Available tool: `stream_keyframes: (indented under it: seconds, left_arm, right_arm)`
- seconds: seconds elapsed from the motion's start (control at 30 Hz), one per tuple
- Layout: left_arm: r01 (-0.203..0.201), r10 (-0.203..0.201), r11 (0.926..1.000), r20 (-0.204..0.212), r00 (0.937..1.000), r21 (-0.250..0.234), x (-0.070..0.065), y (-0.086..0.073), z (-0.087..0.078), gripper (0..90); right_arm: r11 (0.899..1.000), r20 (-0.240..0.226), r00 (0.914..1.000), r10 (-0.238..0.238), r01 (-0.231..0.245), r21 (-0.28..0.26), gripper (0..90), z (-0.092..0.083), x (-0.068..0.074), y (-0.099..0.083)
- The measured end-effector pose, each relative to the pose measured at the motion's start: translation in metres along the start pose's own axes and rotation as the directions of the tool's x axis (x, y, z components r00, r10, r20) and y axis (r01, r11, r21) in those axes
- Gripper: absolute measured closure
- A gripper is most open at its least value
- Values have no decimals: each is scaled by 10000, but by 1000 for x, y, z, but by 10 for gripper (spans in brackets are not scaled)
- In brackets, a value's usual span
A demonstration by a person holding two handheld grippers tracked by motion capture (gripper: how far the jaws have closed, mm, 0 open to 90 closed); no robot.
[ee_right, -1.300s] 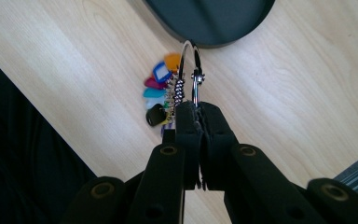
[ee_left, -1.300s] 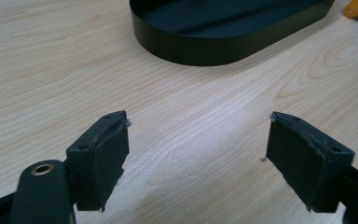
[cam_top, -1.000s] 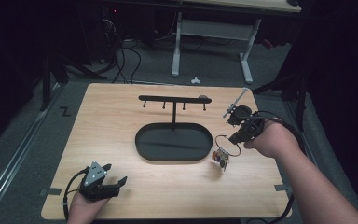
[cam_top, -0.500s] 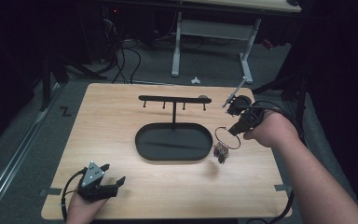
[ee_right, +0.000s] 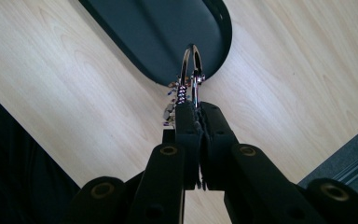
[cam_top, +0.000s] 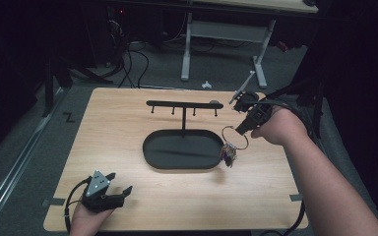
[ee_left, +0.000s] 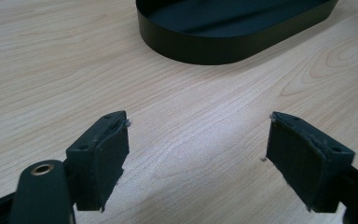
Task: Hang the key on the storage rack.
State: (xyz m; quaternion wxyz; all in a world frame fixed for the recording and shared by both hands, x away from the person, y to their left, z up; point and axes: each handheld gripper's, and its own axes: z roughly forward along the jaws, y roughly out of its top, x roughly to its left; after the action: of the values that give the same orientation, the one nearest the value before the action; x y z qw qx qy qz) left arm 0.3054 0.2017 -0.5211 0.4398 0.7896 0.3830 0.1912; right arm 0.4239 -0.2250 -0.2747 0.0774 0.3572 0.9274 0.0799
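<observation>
**Ring lifted off the table, right of the tray**

High view: the right gripper pinches a metal ring with small charms dangling – held in the air just right of the black tray. The left gripper rests near the table's near-left corner.

Left gripper view: jaws spread wide – nothing between them.

Right gripper view: jaws clamped tight on the ring.

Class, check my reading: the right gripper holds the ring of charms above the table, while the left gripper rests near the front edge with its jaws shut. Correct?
One slip: the left gripper has its jaws wide apart, as the left gripper view shows. The right gripper does hold the ring of charms off the table.
</observation>
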Motion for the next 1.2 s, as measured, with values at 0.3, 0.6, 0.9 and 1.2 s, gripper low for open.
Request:
stream_keyframes:
  seconds: [0.3,0.6,0.9,1.2]
  left_arm:
    - [-41,41,10000,5,10000,35,-1,-1,-1,215]
    - [-49,49,9999,78,10000,102,-1,-1,0,215]
    - [-69,68,9999,85,9999,108,-1,-1,0,215]
    - [-130,126,9997,158,9998,217,-1,-2,1,215]
  right_arm:
    - [9996,-66,9998,-180,178,-240,877,2,1,23]
    - [9999,-81,9999,-77,75,-153,877,13,-5,38]
    - [9989,-185,9998,-22,13,-463,877,18,-13,50]
    - [9981,-248,9991,351,-363,-495,877,27,-28,59]
